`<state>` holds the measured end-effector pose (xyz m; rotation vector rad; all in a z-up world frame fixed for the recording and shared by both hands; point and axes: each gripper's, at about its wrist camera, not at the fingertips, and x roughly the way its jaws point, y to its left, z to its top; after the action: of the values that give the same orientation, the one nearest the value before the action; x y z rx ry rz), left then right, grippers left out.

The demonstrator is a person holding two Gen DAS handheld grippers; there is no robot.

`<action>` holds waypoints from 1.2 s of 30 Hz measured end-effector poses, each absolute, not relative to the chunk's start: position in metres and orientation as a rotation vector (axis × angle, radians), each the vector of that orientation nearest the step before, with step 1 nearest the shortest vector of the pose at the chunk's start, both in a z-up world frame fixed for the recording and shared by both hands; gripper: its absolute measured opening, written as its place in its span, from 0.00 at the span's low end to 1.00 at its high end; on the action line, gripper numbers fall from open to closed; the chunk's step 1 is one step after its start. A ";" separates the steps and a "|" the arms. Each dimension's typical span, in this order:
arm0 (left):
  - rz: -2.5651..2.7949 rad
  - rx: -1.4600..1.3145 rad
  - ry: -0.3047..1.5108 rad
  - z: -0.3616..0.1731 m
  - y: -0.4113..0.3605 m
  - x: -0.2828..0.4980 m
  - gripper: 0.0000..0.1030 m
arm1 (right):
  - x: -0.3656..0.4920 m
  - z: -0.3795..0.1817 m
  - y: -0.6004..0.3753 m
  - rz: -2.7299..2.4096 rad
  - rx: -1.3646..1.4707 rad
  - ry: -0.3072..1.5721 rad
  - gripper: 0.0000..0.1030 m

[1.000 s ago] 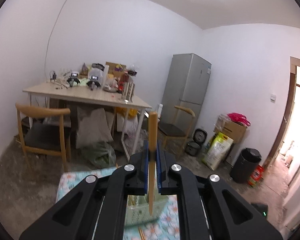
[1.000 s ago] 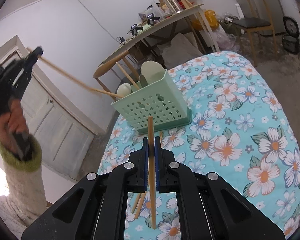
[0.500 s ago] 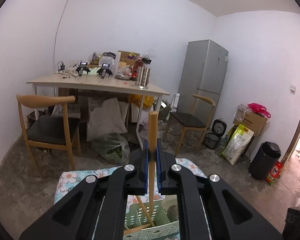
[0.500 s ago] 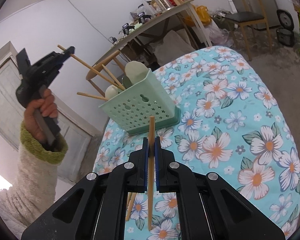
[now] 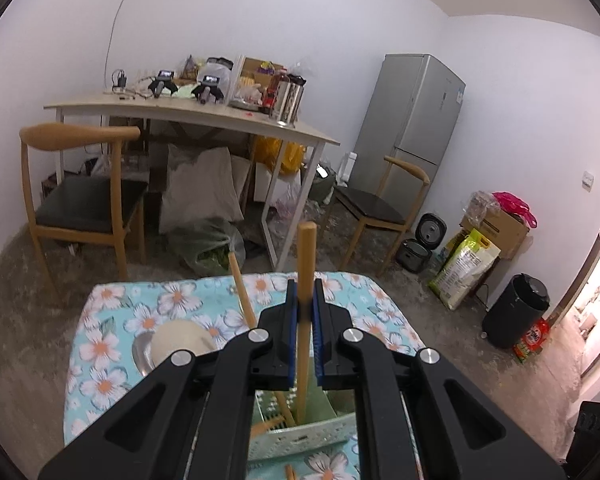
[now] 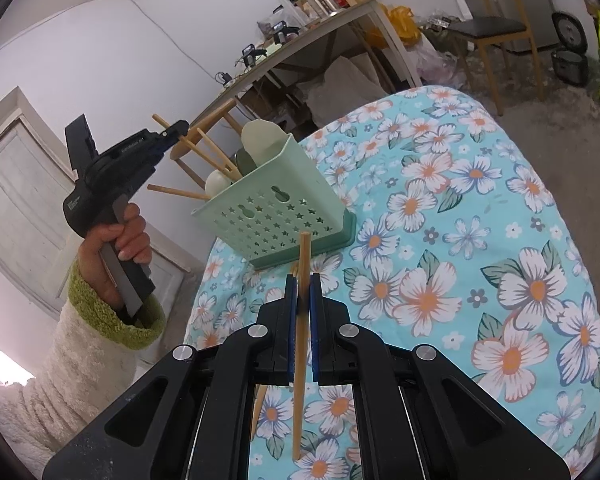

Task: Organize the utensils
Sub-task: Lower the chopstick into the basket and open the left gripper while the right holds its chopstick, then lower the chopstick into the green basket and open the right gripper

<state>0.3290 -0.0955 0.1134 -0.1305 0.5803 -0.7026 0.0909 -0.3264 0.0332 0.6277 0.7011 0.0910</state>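
Observation:
A mint green utensil basket (image 6: pixel 276 220) with star holes stands on the flowered cloth (image 6: pixel 480 240). It holds spoons and several wooden chopsticks. My left gripper (image 5: pixel 305 288) is shut on a wooden chopstick (image 5: pixel 304 320) whose lower end reaches down into the basket (image 5: pixel 300 436). The left gripper also shows in the right wrist view (image 6: pixel 172 132), above and left of the basket. My right gripper (image 6: pixel 302 284) is shut on another wooden chopstick (image 6: pixel 300 344), held upright over the cloth in front of the basket.
More chopsticks (image 6: pixel 258 404) lie on the cloth under my right gripper. Behind stand a cluttered table (image 5: pixel 188 116), two wooden chairs (image 5: pixel 84 200), a grey fridge (image 5: pixel 412 120), a black bin (image 5: pixel 516 312) and a white door (image 6: pixel 16 200).
My left gripper has tilted down and lowered its chopstick into the basket. My right gripper has held its chopstick nearly still in front of the basket.

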 end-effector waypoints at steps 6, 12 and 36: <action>-0.720 -0.170 0.608 0.116 -0.089 0.322 0.36 | 0.085 0.042 -0.326 0.081 0.612 0.686 0.04; -0.735 -0.160 0.558 0.132 -0.078 0.305 0.49 | 0.084 0.059 -0.324 0.072 0.575 0.664 0.04; -0.611 -0.144 0.668 0.045 0.058 0.188 0.73 | 0.228 0.236 -0.271 0.085 0.207 0.291 0.04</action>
<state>0.1877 0.0583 0.0451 -0.1436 0.6684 -0.6114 0.2282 -0.2705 0.2364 0.2067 0.2910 0.0845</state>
